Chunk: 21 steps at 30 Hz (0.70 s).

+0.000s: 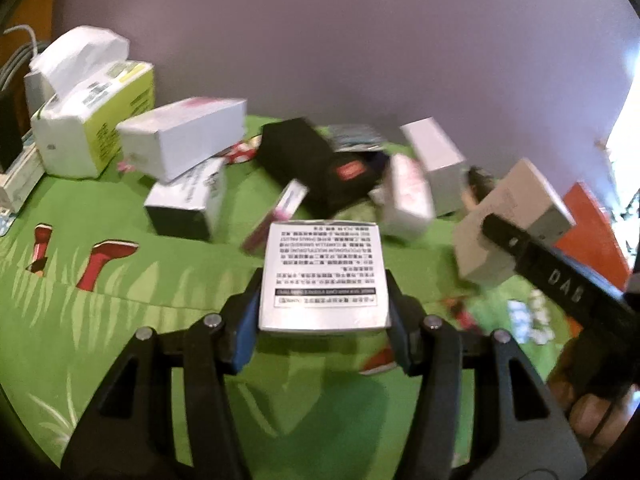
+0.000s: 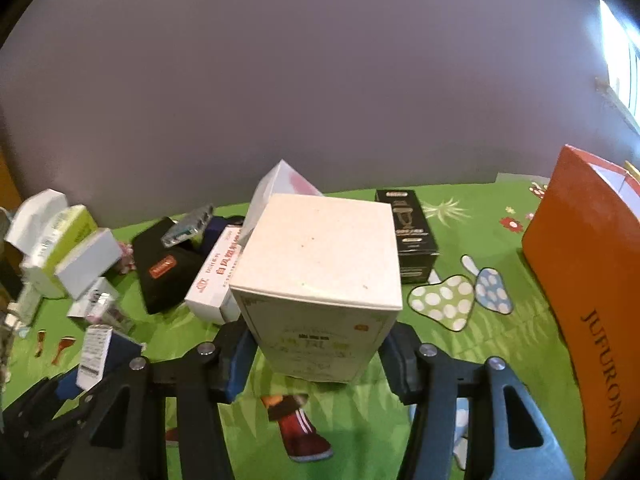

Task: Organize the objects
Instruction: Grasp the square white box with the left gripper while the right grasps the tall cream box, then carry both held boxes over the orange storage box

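Note:
My left gripper is shut on a silver box with a printed label, held above the green patterned cloth. My right gripper is shut on a cream cardboard box, held above the cloth; it also shows at the right of the left wrist view, clamped by the black gripper. The left gripper and its silver box show at the lower left of the right wrist view.
Several boxes lie jumbled at the back: a white box, a black pouch, a lime and white pack, a black box, a red-lettered white box. An orange bag stands at the right. A grey wall is behind.

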Tool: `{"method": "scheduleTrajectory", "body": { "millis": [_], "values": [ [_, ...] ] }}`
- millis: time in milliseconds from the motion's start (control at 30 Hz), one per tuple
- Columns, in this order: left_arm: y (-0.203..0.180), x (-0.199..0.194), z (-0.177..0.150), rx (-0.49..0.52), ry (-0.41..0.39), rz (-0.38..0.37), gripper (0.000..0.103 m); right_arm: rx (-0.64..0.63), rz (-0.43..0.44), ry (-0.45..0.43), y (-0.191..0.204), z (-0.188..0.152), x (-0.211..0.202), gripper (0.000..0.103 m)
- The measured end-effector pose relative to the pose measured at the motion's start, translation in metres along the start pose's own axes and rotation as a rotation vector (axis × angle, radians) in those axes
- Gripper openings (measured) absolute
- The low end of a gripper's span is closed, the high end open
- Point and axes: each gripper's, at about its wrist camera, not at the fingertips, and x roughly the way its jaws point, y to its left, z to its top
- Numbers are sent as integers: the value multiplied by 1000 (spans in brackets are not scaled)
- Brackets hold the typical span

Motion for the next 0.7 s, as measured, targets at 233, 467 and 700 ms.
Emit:
{"method": "scheduleTrajectory", "body": {
  "millis": [233, 467, 700],
  "values": [
    [-48, -24, 12, 56, -31, -74, 58, 14, 23, -38, -33, 2, -49, 55],
    [-103, -35, 15, 145, -34, -115, 58, 36, -10, -86, -67, 11, -90, 55],
    [-167, -38, 14, 259, -56, -184, 58, 48, -100, -149, -109, 18, -143, 55]
  ]
}}
